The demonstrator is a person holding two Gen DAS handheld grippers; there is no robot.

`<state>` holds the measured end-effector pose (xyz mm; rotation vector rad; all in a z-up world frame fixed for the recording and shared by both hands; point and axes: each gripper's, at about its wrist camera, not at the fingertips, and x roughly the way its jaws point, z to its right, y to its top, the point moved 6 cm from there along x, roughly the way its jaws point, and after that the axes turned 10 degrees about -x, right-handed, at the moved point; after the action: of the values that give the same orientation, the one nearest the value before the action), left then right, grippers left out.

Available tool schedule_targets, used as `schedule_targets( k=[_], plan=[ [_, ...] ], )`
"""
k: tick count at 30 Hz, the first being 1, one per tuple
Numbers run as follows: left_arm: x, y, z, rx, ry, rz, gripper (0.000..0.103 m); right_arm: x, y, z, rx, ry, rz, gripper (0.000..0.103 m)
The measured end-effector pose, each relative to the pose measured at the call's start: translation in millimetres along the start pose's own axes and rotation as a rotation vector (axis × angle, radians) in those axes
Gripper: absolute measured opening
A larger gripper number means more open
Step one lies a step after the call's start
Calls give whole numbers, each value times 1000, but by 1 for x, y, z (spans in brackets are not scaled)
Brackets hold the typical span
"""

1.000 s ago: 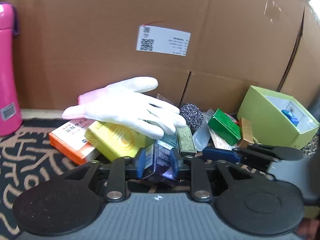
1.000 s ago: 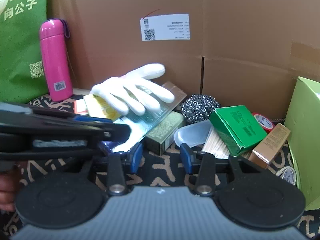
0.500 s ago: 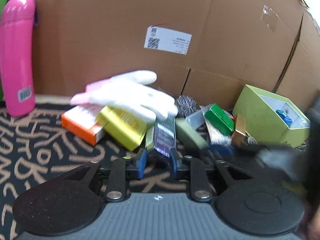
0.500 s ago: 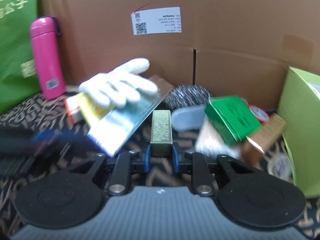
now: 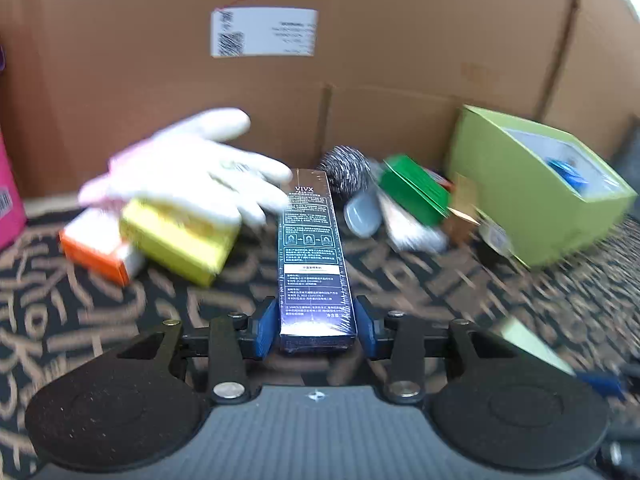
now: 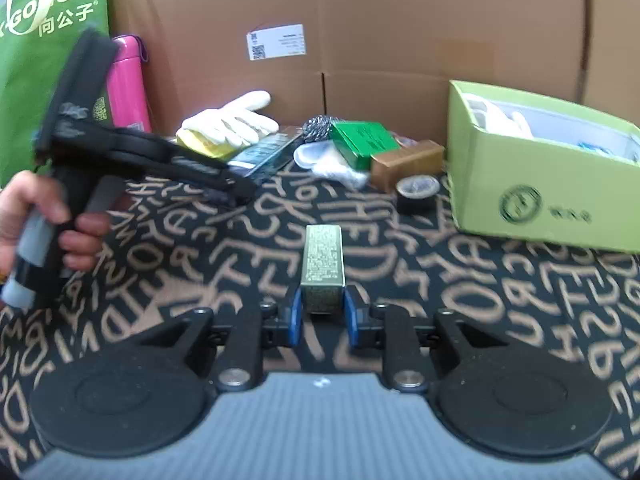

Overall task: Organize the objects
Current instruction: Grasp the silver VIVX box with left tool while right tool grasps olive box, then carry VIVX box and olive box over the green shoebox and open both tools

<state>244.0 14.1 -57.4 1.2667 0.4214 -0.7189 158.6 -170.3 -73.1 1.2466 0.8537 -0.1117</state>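
Left wrist view: the left gripper (image 5: 316,326) has just been opening, with the dark blue box (image 5: 314,264) lying flat between its blue pads, a small gap on the right side.

Right wrist view: the right gripper (image 6: 322,316) pinches a small gold-green box (image 6: 323,268) above the patterned cloth (image 6: 480,300).

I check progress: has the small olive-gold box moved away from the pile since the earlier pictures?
Yes. The olive-gold box, clamped in the right gripper, has come toward the camera, away from the cardboard box.

Pink bottle (image 5: 10,204) cut off at left edge; shipping label (image 5: 264,32) blurred unreadable.
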Motion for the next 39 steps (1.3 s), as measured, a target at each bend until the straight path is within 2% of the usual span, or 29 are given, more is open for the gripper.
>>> schedule_targets(
  k=[2,4,5,6,7,9,12,14,15,16,18,20,22,23,24,26,29,32,36,39],
  plan=[
    [-18,-16,3,19,-48,-31,44,-11,-4,5,18,1,11,22],
    [-34,-31,6,36,-61,-41,46,-21,-9,7,8,-11,8,22],
    [-38,-35,6,35,-45,-37,53,-22,-10,8,4,-21,9,23],
    [-40,-37,6,32,-21,-27,66,-24,-10,9,0,-25,10,23],
    [-41,-35,9,35,3,-4,73,-24,-11,9,-4,-24,8,23],
    [-33,-29,18,75,41,24,73,-21,-9,8,-6,-27,5,24],
    [-19,-21,29,123,66,14,73,-18,-9,3,-33,-35,-1,24],
    [-12,-21,33,154,72,3,68,-15,-8,2,-38,-33,1,24],
    [-11,-22,34,163,70,-6,57,-14,-7,3,-29,-30,4,26],
    [-8,-23,35,172,73,-19,54,-12,-5,3,-21,-26,5,27],
    [-5,-23,36,174,83,-19,56,-7,-2,4,-17,-19,6,28],
    [-4,-22,35,168,103,-10,62,-1,0,4,-21,-19,-1,28],
    [-1,-21,35,160,104,-6,62,6,1,4,-21,-14,-7,28],
    [0,-21,35,160,99,-8,58,9,0,3,-23,-12,-14,22],
    [0,-20,36,159,89,-10,42,10,-1,4,-25,-12,-20,22],
    [-3,-20,40,163,88,-24,41,7,-2,6,-4,-1,-11,22],
    [-11,-25,50,168,45,-42,41,-5,-5,14,30,15,10,22],
    [-28,-24,71,175,-37,-26,41,-24,-5,24,51,4,40,22],
    [-54,-8,114,213,-163,25,41,-57,6,49,73,-47,110,22],
    [-69,11,149,248,-233,78,41,-80,19,71,65,-123,164,22]
  ],
)
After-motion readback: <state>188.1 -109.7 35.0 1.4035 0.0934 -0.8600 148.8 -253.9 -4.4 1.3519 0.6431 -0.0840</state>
